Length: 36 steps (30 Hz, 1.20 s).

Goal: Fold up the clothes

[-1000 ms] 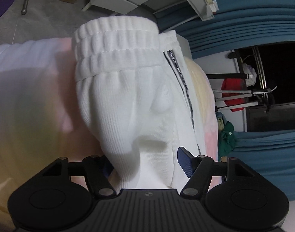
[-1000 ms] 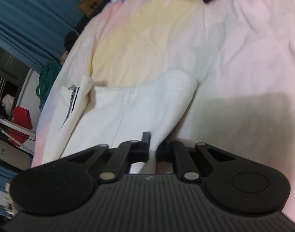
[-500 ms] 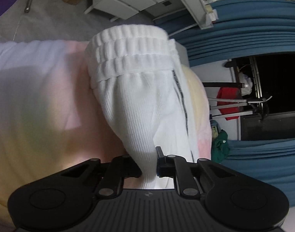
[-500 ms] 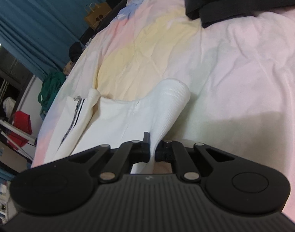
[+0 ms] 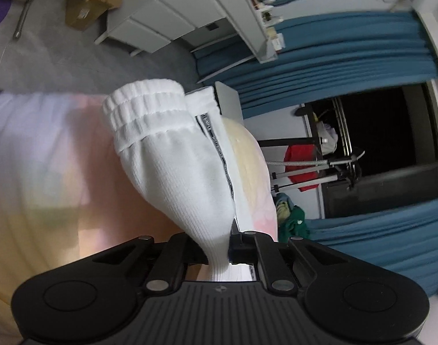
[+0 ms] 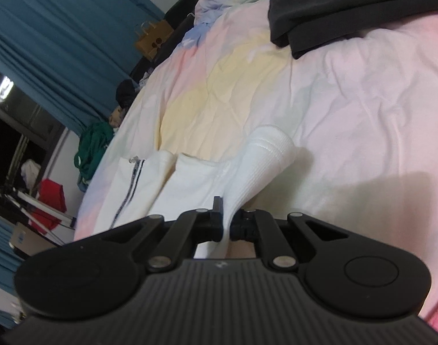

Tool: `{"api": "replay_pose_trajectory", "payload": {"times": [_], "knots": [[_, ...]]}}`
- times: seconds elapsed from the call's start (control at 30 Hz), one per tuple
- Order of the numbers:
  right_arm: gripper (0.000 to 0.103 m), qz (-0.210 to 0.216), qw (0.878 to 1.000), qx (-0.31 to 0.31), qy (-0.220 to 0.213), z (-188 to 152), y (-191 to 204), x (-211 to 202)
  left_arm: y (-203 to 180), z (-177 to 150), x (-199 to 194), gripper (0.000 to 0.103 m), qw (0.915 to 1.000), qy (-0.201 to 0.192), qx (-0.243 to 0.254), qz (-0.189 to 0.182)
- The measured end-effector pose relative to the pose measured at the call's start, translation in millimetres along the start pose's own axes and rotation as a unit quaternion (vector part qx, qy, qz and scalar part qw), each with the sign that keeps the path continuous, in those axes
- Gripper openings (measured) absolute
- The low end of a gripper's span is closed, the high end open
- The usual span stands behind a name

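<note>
white ribbed garment (image 5: 187,178) with elastic waistband and dark side stripe, bunched, part lifted off the bed

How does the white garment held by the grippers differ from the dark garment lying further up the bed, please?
The white ribbed garment is pale with a dark striped side trim; the dark garment is plain charcoal. The white one is pinched and lifted by the left gripper and right gripper, both shut on it; the dark one lies untouched. Both are on the pastel bedsheet.
</note>
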State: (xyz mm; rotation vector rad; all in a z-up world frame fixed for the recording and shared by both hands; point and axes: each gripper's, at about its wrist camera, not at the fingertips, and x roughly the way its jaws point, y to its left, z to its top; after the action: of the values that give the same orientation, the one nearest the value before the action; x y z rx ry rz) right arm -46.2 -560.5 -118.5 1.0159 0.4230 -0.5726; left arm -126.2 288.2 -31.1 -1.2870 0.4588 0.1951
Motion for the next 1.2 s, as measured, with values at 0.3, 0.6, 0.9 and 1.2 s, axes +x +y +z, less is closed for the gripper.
{"api": "replay_pose_trajectory", "payload": {"times": [0.3,0.6,0.9,1.2], "knots": [[0.005,0.023,1.0,0.0,-0.005,7.5,18.8,-6.6,-42.5,13.9,-5.5,0.008,0.9983,0.003,0.058,0.006],[0.005,0.06,0.995,-0.071,-0.038,40.4,138.0,31.7,-146.0,52.9,91.9,0.008,0.9929,0.011,0.118,0.011],[0.005,0.004,0.981,-0.179,-0.074,42.2,283.5,181.7,-182.3,100.4,269.6,0.008,0.9906,0.028,0.112,0.072],[0.006,-0.061,0.967,-0.242,-0.045,-3.4,301.1,326.9,-148.0,105.8,404.3,0.011,0.9776,0.057,0.143,0.143]]}}
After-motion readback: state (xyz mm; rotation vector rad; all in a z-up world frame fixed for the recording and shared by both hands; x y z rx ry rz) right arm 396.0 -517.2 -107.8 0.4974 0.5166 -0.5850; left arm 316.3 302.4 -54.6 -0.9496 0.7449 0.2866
